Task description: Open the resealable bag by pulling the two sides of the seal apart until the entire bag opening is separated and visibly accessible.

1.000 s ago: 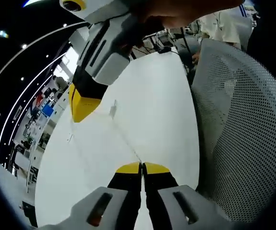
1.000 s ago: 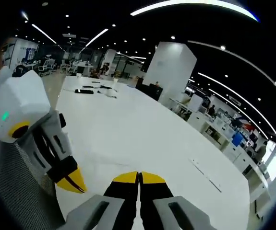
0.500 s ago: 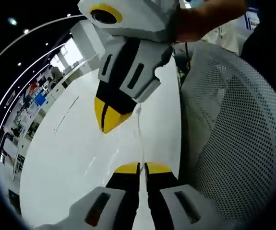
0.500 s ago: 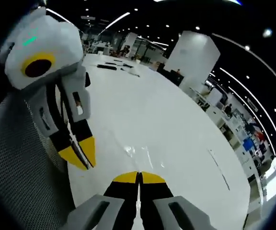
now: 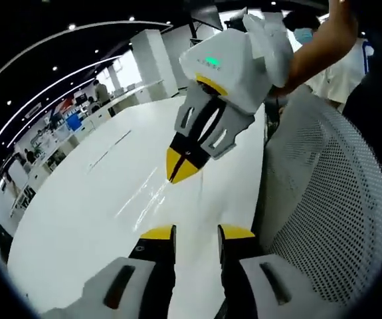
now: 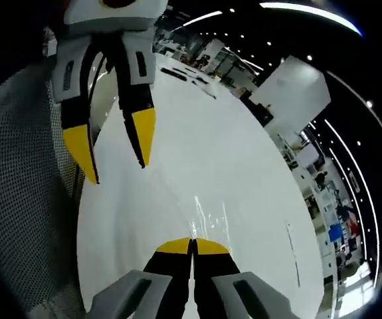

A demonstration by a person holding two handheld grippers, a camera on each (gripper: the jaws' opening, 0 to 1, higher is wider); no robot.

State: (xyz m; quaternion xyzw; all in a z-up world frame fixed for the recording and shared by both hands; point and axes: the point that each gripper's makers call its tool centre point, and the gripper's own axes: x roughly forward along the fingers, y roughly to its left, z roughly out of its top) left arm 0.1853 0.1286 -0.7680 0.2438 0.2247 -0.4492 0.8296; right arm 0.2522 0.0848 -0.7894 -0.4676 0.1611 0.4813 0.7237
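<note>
Left gripper view
Left gripper (image 5: pixel 197 234): jaws spread, a clear gap between the yellow tips, nothing between them.
Right gripper (image 5: pixel 183 166): comes in from the upper right, tips pressed together and pointing down at the table.
Bag (image 5: pixel 149 196): clear film, seen only as pale glints running from below the right gripper's tips across the table (its outline and seal are too faint to make out).
Table (image 5: pixel 71 219): long, white and glossy, under both grippers.
Chair (image 5: pixel 337 212): grey mesh back, close along the right side, just beside the table's edge.
Arm (image 5: pixel 313 50): a person's bare forearm, behind the right gripper at the top right.
Background: an open office with ceiling light strips and desks far to the left.

Right gripper view
Right gripper (image 6: pixel 192 243): jaws pressed together, pinching the bag's edge, as far as the film shows.
Bag (image 6: pixel 202 214): thin bright streaks of clear film rising straight from the closed tips, low over the table.
Left gripper (image 6: pixel 114 147): hangs in from the upper left, jaws wide apart, well apart from the bag.
Chair (image 6: pixel 18 199): mesh along the left, beside the table's edge.
Table (image 6: pixel 244 159): bare white around the bag; small dark things (image 6: pixel 177 72) lie at the far end.
Pillar (image 6: pixel 290 86): white, beyond the table.
</note>
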